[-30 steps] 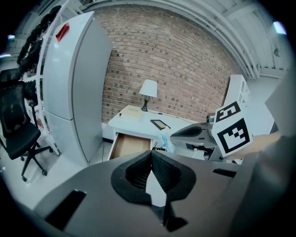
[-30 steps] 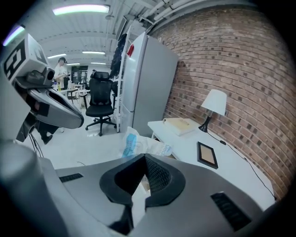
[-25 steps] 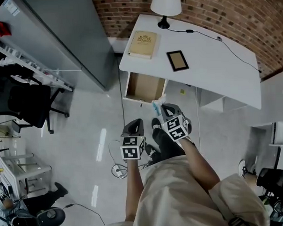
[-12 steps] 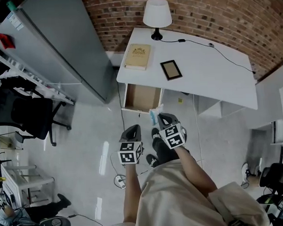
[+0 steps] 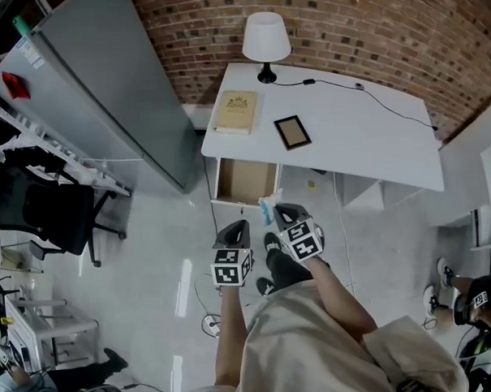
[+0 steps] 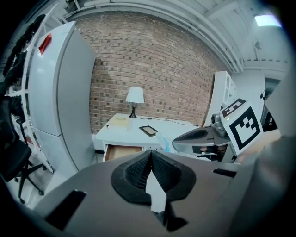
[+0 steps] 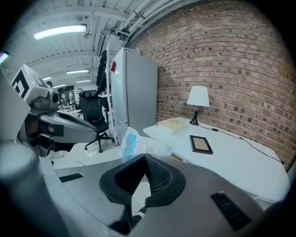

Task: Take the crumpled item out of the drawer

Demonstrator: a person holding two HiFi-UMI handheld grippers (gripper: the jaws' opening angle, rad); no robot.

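Note:
The crumpled item, a white and pale blue wrapper, sticks out past the tips of my right gripper, which is shut on it just in front of the open drawer. In the right gripper view the wrapper bulges above the closed right gripper. My left gripper hangs lower left of the drawer, shut and holding nothing. The left gripper view has the closed left gripper, the drawer and the wrapper beyond. The drawer's wooden bottom looks bare.
A white desk against the brick wall carries a lamp, a book and a framed picture. A grey cabinet stands left of the desk, with a black office chair further left. A cable runs on the floor.
The view has pulled back and up, so the desk looks smaller. The right gripper keeps the wrapper just outside the drawer front. The left gripper stays shut beside it.

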